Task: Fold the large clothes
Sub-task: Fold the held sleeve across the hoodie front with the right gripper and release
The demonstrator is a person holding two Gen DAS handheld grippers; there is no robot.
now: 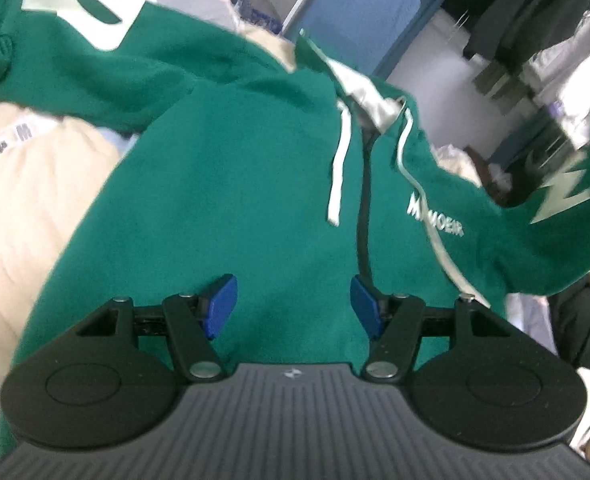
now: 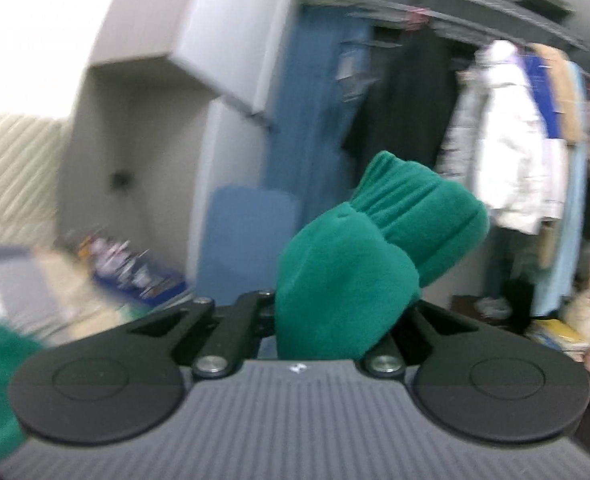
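Green hoodie [image 1: 231,168] spread front-up over cream bedding [image 1: 27,200], drawstrings [image 1: 337,168] lying loose down the chest. Left tongs [image 1: 293,306] wide and empty above the lower front. Right tongs [image 2: 327,320] clamped on a sleeve cuff [image 2: 415,208], lifted clear. Probably thick, soft, floppy fleece with some weight; best gripped at cuffs, hem, shoulder seams.

Your work surface is a bed covered with a cream quilted blanket [image 1: 27,216], seen in the left wrist view. Spread directly on it you have the green hoodie [image 1: 231,200], front side up, with its white drawstrings [image 1: 337,168] lying down the chest. A cream strip with printed letters [image 1: 3,144] rests on the blanket just left of the hoodie.
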